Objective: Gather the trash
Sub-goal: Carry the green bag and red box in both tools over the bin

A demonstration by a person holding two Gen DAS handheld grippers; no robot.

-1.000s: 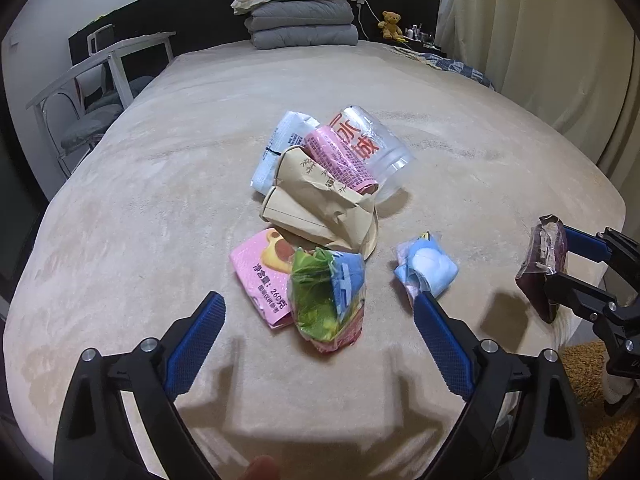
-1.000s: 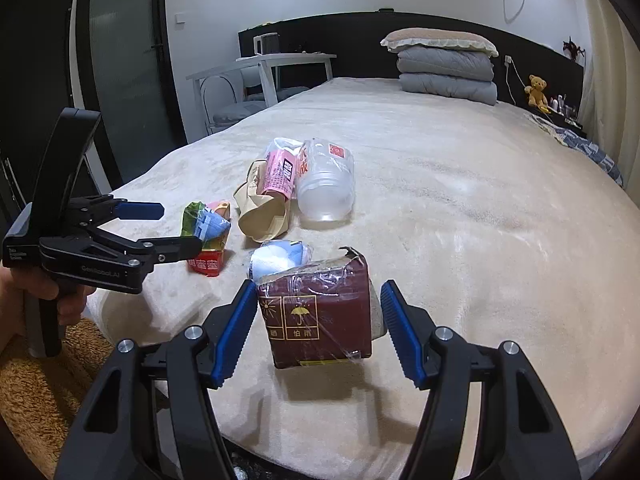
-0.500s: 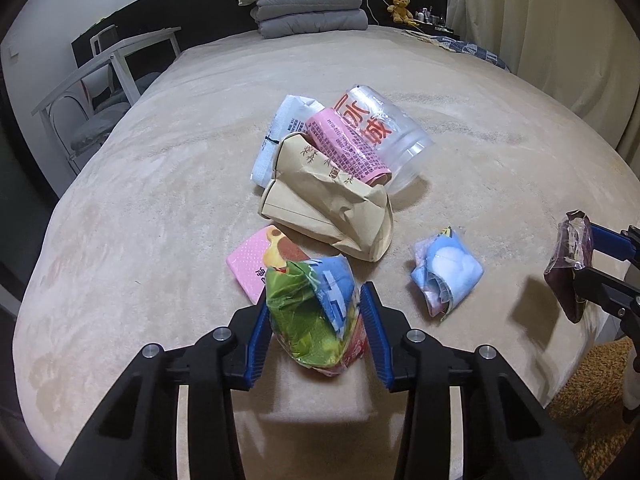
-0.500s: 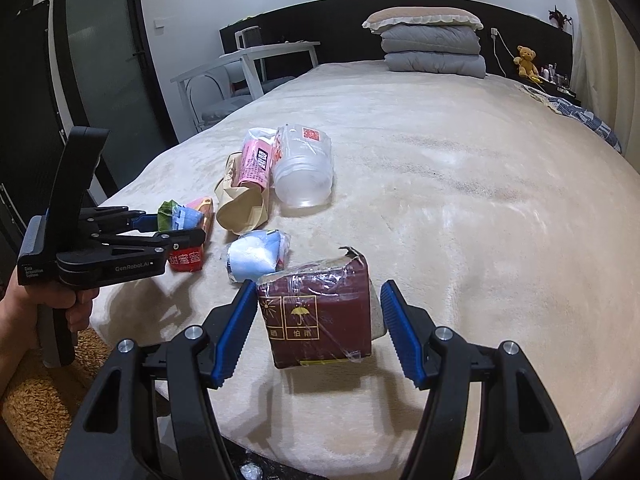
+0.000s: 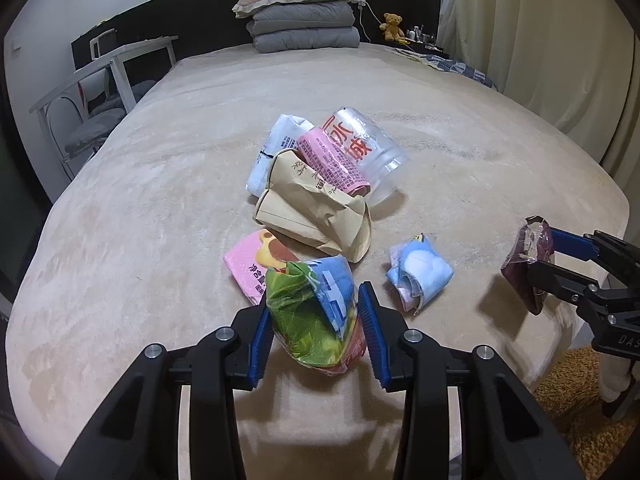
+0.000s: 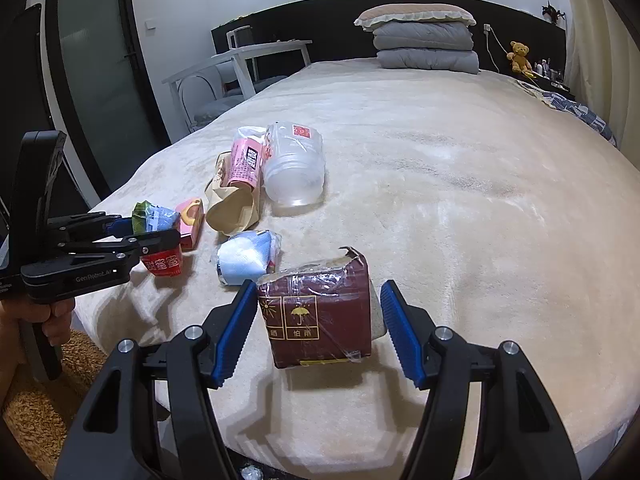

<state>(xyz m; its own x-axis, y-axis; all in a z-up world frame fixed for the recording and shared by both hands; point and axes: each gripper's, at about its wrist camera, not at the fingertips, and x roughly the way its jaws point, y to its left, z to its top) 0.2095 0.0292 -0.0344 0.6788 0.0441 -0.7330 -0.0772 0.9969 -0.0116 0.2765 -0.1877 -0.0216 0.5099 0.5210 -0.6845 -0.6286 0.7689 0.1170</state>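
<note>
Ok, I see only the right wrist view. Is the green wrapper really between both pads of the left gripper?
Observer: Yes. The left wrist view shows the left gripper with a blue pad pressed on each side of the green wrapper.
Operator: And is my dark red packet off the bed?
Observer: Yes. Seen from the side, the dark red packet hangs in the right gripper above the bed, and its shadow falls below it.
</note>
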